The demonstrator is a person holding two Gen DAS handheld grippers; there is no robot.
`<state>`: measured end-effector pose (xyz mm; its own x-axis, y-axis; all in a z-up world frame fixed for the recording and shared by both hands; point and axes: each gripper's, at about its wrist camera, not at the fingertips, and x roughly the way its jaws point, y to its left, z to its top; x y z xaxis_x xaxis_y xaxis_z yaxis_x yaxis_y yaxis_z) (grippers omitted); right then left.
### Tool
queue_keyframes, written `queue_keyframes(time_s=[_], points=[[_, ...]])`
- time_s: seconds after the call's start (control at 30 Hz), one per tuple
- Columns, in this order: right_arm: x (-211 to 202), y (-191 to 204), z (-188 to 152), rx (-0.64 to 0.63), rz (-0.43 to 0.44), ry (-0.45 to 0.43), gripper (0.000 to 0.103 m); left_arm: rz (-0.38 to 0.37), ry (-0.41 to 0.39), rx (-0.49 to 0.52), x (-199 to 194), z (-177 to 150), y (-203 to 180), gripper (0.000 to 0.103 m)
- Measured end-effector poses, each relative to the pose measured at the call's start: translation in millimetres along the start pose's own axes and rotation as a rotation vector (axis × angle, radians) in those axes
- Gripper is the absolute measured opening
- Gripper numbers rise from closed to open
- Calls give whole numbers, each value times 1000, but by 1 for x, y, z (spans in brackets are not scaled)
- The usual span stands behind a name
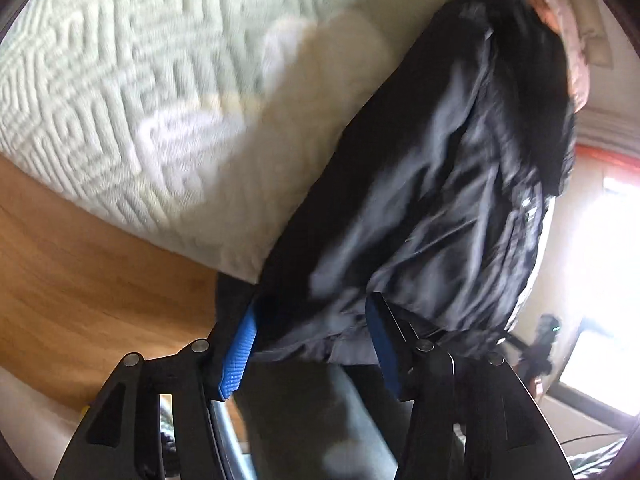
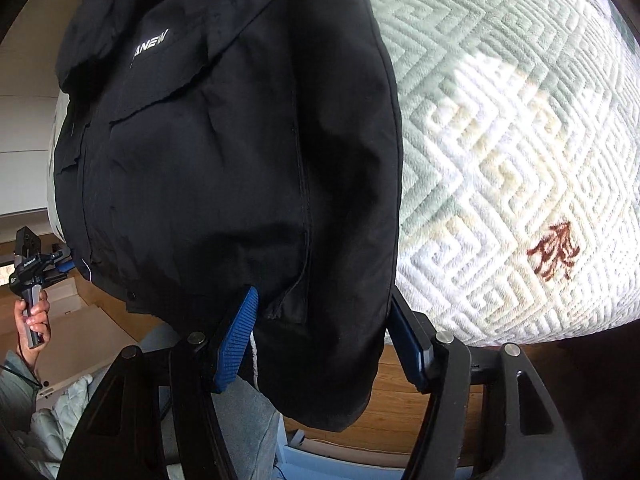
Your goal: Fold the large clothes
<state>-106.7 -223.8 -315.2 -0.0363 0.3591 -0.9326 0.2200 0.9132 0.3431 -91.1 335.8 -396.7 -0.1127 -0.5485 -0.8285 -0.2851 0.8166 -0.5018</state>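
Over mattress (image 2: 520,128): black jacket (image 2: 224,152) hem hides both tongs' tips.

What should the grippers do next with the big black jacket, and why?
Probably close both on the hem. The black jacket lies on the quilted bed, and its edge sits between the spread fingers of the left gripper and the right gripper, so pinching comes before folding.

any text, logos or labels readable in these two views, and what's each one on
"ANEW" in white letters on the chest of the black jacket; a fold may hide letters before it.
Small white print on the other handheld gripper in the right wrist view: too small to read.
Reddish-brown mark on the quilted mattress: no legible characters.
Left wrist view: blurred, no readable text.
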Motion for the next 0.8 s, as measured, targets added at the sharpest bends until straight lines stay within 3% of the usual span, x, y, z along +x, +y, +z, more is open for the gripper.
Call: queue_keyframes(time_s=[0.27,0.6,0.63,0.67,0.7,0.73,0.8], points=[[12,10,-25,21,-1,39,69,-39,-10,-3,15,-6,1,57],[42,-4,-40,120,94,84,69,-61,12,-8,14,1,18,57],[43,-4,-42,120,99,85,67,-58,9,-6,15,0,17,57],[41,-4,-43,113,108,80,54,-52,7,5,15,0,15,57],[39,-3,-45,109,119,74,41,-43,4,20,15,-2,12,53],[36,-1,-47,107,121,69,40,-33,5,46,14,-5,7,34],[29,5,-50,91,127,58,25,-36,15,83,10,-10,0,13]])
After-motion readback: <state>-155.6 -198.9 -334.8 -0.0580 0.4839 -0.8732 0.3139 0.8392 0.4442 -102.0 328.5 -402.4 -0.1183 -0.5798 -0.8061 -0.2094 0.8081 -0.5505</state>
